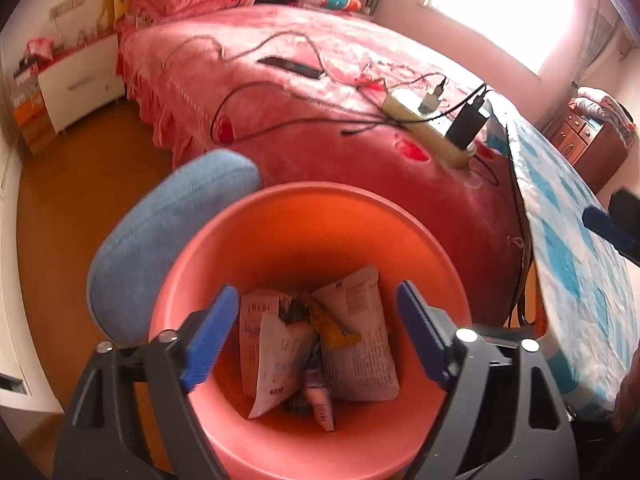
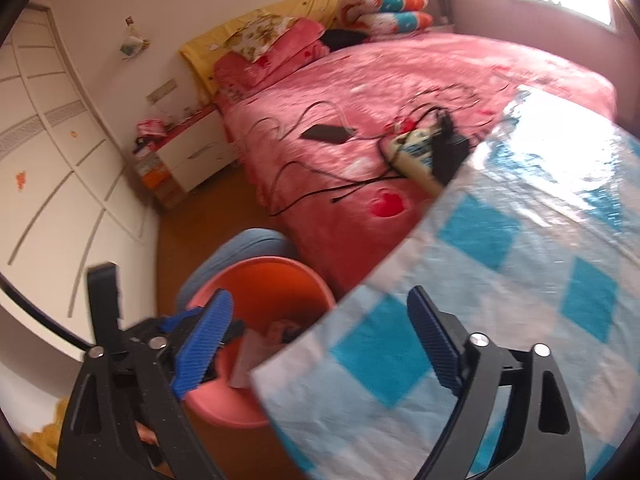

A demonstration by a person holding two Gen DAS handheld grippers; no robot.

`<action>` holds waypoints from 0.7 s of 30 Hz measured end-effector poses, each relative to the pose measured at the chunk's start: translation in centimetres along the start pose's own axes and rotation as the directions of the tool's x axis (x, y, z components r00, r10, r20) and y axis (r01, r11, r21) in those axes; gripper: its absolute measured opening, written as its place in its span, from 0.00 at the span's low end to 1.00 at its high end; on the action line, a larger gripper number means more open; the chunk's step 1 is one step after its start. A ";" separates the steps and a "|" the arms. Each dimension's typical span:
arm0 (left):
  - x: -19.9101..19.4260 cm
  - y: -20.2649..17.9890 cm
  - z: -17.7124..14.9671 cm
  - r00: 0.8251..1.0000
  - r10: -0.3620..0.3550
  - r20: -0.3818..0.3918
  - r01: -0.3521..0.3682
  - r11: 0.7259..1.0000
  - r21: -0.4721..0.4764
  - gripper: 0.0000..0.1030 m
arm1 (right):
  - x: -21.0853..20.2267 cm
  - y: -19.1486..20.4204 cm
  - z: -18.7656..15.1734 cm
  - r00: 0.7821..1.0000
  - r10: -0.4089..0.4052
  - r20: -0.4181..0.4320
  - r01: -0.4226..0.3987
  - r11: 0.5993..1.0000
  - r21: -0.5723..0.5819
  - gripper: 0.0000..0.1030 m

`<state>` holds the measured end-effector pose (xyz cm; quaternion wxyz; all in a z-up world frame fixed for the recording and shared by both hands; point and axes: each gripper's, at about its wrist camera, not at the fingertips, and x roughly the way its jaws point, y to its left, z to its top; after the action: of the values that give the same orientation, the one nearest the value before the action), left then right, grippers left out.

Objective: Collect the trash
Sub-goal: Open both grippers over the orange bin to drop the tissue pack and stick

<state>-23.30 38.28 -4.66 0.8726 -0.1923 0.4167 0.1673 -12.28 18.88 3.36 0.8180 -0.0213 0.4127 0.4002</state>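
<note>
Item: trash (image 1: 320, 344), crumpled printed paper wrappers, white with dark text, one yellow scrap and a small pale packet among them, lying at the bottom of a round salmon-pink bin (image 1: 280, 216). The bin stands on the wooden floor (image 1: 80, 184), a blue cushioned seat (image 1: 160, 232) just beside it on the left, the pink-covered bed (image 1: 320, 80) behind, and the counter (image 1: 580, 272) with its blue-and-white checked cloth on the right. Left claw (image 1: 318, 336): blue pads well apart, nothing between them, hanging directly over the bin mouth. Right claw (image 2: 320, 344): pads likewise spread wide and empty, over the counter's edge, the bin below on its left side. On the bed: a power strip (image 1: 424, 120), cables, a dark phone (image 1: 292, 66).
</note>
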 end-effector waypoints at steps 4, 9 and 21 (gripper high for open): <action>-0.8 -1.1 0.5 0.999 0.019 0.034 -0.020 0.999 0.028 0.88 | -0.9 -1.1 -1.0 0.998 -0.061 0.020 0.062 0.998 -0.019 0.87; -1.7 -2.6 0.8 0.997 0.019 0.071 -0.023 0.998 0.058 0.89 | -1.8 -2.6 -2.0 0.995 -0.092 0.031 0.092 0.996 0.004 0.87; -4.5 -7.7 2.3 0.983 -0.062 0.172 0.039 0.990 0.132 0.92 | -5.6 -5.7 -3.9 0.971 -0.216 0.098 0.215 0.976 0.018 0.89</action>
<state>-20.97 32.14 1.71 0.9204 -0.1309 0.3431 0.1343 -12.89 10.02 3.02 0.8762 -0.0430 0.3682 0.3079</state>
